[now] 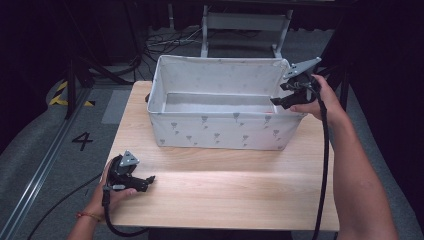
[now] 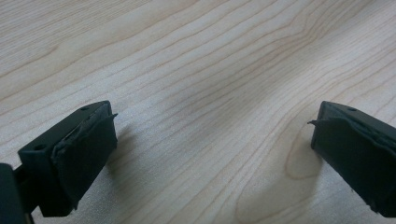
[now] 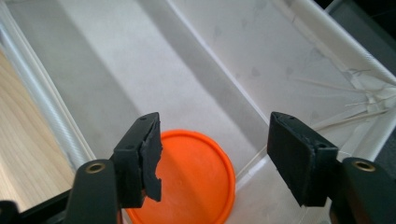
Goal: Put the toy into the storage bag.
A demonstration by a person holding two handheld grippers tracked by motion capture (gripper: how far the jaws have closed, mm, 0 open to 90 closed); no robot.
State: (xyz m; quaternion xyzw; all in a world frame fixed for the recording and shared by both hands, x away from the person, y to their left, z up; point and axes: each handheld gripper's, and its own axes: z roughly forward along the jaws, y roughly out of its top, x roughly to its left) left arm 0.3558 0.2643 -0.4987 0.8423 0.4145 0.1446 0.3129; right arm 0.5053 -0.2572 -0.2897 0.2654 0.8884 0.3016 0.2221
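A white fabric bin [image 1: 220, 130] with a grey print stands at the back of the wooden table [image 1: 225, 190]. My right gripper [image 1: 274, 101] hovers over the bin's right end, open, with nothing between its jaws. In the right gripper view an orange disc [image 3: 196, 177] lies flat on the bin floor [image 3: 116, 70] in a corner, below and partly behind the open right gripper [image 3: 212, 161]. My left gripper [image 1: 150, 180] rests low near the table's front left corner. The left gripper [image 2: 210, 154] is open over bare wood.
The bin [image 3: 327, 56] has tall soft walls and a stiff rim. The table's front edge lies close to my left hand. Cables [image 1: 165, 40] and a metal stand [image 1: 245, 25] sit on the floor behind the table. A black cable [image 1: 325, 165] trails along my right forearm.
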